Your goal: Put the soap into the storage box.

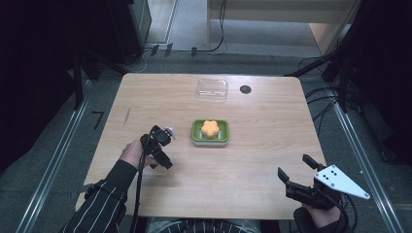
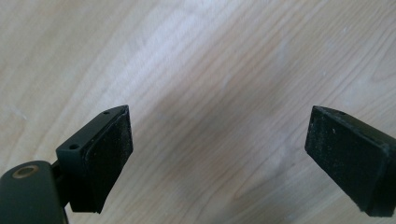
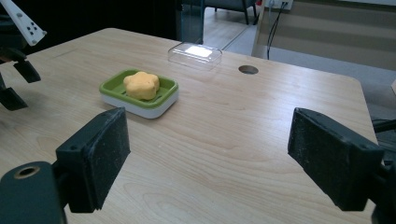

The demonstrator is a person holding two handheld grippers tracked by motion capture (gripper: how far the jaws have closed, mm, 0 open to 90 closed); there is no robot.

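An orange flower-shaped soap (image 1: pixel 210 128) lies in a green and white dish (image 1: pixel 196 134) at the middle of the wooden table (image 1: pixel 252 145). My left gripper (image 1: pixel 160 163) is to the left of the dish, pointing down at bare wood, apart from the dish. Its jaws stand open with nothing between them (image 2: pixel 219 116). My right gripper (image 1: pixel 295 167) rests near the table's front right corner, open and empty (image 3: pixel 210 121), facing the soap (image 3: pixel 141 85) and dish (image 3: pixel 140 108). The left gripper (image 3: pixel 17 86) also shows at the left edge of the right gripper view.
A clear plastic lid (image 1: pixel 212 89) lies near the table's far edge, with a round cable hole (image 1: pixel 245 89) to its right. Cables and metal rails run on the floor around the table. A striped sleeve (image 1: pixel 104 204) enters at bottom left.
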